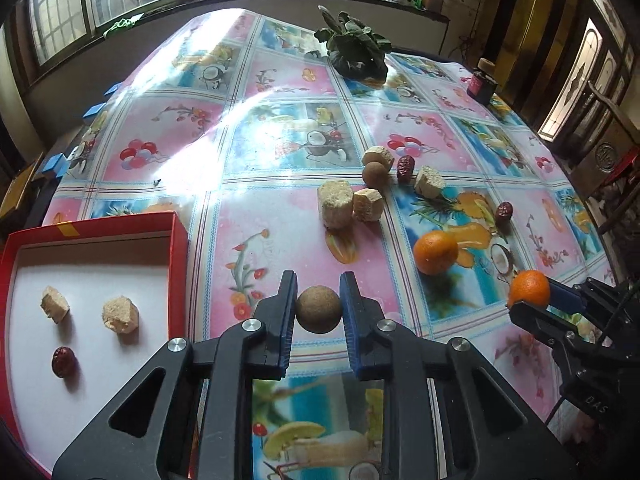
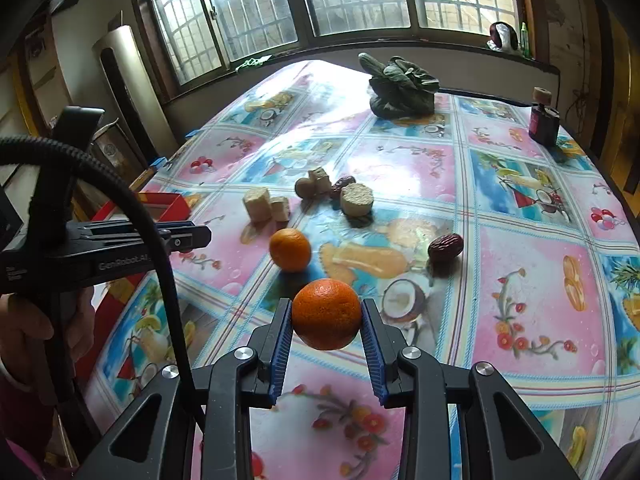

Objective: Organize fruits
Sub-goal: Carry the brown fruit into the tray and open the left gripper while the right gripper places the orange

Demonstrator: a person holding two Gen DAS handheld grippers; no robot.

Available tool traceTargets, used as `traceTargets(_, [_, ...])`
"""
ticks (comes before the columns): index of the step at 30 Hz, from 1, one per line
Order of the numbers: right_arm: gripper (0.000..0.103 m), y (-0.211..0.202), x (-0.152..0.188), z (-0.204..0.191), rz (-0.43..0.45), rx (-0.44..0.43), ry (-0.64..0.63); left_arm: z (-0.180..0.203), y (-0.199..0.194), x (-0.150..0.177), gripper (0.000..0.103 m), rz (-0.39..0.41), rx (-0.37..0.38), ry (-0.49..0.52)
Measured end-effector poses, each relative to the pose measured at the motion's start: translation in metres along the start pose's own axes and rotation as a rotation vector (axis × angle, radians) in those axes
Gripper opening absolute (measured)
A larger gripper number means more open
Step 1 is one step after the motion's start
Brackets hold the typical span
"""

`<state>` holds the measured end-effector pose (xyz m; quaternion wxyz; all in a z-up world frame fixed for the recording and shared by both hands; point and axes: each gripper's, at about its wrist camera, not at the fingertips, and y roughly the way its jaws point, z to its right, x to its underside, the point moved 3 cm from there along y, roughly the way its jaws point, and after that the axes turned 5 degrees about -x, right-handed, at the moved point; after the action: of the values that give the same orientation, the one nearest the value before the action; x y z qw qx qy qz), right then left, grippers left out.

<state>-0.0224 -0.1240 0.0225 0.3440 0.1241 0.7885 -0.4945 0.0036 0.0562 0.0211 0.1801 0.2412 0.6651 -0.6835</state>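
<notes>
Oranges [image 2: 326,314] number two; red dates [image 1: 63,361] number three.

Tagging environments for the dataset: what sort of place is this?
Probably a home dining room or kitchen. A table with a fruit-print oilcloth stands by barred windows; leafy greens and a jar sit on it.

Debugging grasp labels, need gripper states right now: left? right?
Left gripper: closed on a small brown ball-shaped fruit.
Right gripper: closed on an orange, held off the table.
</notes>
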Motion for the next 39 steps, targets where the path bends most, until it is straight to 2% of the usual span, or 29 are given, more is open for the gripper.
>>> traceTargets(7, [0.033, -0.001, 0.006, -0.024, -0.004, -0.019, -0.026, -0.004, -0.024, 0.014, 0.021, 0.031, -0.029, 0.011])
traceTargets(21, [0.033, -0.003, 0.008, -0.062, 0.003, 0.01, -0.054, -0.024, -0.053, 0.033, 0.021, 0.079, -0.061, -0.016])
traceTargets(39, [0.033, 0.022, -0.008, -0.144, -0.02, -0.091, -0.192, -0.102, -0.077, 0.062, 0.021, 0.093, -0.16, -0.125])
